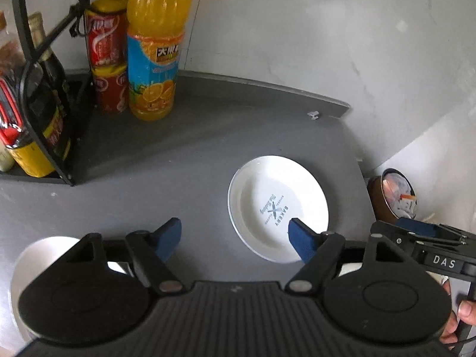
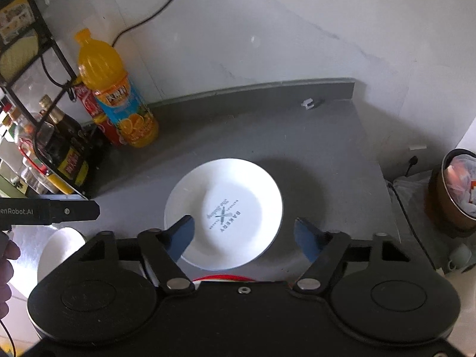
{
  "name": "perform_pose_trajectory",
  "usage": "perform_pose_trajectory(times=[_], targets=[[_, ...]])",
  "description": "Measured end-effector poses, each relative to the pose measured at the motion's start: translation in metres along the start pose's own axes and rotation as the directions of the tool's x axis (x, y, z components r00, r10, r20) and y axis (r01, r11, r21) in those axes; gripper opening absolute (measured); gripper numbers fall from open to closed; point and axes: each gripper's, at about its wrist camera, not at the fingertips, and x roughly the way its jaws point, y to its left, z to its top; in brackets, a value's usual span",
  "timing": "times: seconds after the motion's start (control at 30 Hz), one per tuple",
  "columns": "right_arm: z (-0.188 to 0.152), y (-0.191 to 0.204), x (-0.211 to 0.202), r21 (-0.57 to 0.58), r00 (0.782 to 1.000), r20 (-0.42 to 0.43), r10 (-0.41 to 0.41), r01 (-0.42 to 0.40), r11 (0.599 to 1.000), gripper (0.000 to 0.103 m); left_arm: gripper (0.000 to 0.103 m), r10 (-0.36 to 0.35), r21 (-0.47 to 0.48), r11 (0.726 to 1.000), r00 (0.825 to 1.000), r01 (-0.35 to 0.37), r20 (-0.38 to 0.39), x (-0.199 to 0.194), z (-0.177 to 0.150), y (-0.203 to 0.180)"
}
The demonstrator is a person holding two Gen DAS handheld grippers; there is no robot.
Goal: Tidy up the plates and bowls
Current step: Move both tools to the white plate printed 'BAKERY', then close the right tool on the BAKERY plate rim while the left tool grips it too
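Observation:
A white plate (image 1: 278, 208) printed "BAKERY" lies flat on the grey counter (image 1: 193, 154). My left gripper (image 1: 235, 238) is open above the counter, and its right blue pad overlaps the plate's near edge. A white bowl (image 1: 44, 255) shows at lower left, partly hidden by the gripper body. In the right wrist view the same plate (image 2: 223, 211) sits between the fingers of my open right gripper (image 2: 244, 238), whose left pad is over the rim. The bowl (image 2: 62, 247) is at lower left. A red rim (image 2: 223, 278) peeks out under the gripper body.
An orange juice bottle (image 1: 154, 47) and red cans (image 1: 107, 56) stand at the back left. Beside them a black wire rack (image 1: 44, 113) holds dark sauce bottles. A brown bin (image 2: 458, 190) with rubbish sits off the counter's right edge. A cable (image 2: 154, 9) hangs on the wall.

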Motion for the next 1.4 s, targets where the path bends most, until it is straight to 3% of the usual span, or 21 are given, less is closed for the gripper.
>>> perform_pose_trajectory(times=[0.13,0.2,0.33,0.4,0.67,1.03,1.13,1.27,1.4], targets=[[0.007,-0.014,0.021,0.005,0.999,-0.049,0.016,-0.016,1.0,0.059,0.074,0.008,-0.043,0.999,1.0,-0.009,-0.016,0.021,0.001,0.001],[0.01,-0.022,0.033,0.015,0.997,-0.077,0.033,-0.032,0.999,0.055,0.067,0.008,-0.063,0.998,1.0,-0.01,-0.026,0.032,0.002,0.002],[0.014,-0.034,0.058,0.035,0.989,-0.139,0.047,-0.042,0.998,0.036,0.05,-0.015,-0.122,0.993,0.998,0.007,-0.069,0.057,0.004,0.004],[0.016,-0.04,0.07,0.047,0.986,-0.156,0.055,-0.048,0.998,0.036,0.043,-0.01,-0.135,0.991,0.996,-0.002,-0.092,0.07,0.004,0.003],[0.021,-0.054,0.11,0.074,0.972,-0.227,0.067,-0.052,0.996,0.034,0.039,0.024,-0.159,0.986,0.987,-0.049,-0.157,0.117,0.005,-0.001],[0.021,-0.06,0.148,0.097,0.952,-0.289,0.099,-0.073,0.993,0.026,0.025,0.058,-0.216,0.971,0.975,-0.106,-0.215,0.158,0.0,0.008],[0.022,-0.057,0.159,0.104,0.947,-0.305,0.098,-0.069,0.992,0.023,0.024,0.027,-0.255,0.964,0.978,-0.081,-0.209,0.162,0.0,0.014],[0.024,-0.052,0.165,0.097,0.948,-0.297,0.112,-0.087,0.991,0.018,0.014,-0.005,-0.279,0.959,0.98,-0.051,-0.197,0.163,-0.001,0.017],[0.023,-0.051,0.163,0.086,0.951,-0.294,0.101,-0.079,0.993,0.018,0.013,-0.018,-0.303,0.952,0.981,-0.042,-0.194,0.163,-0.001,0.018]])
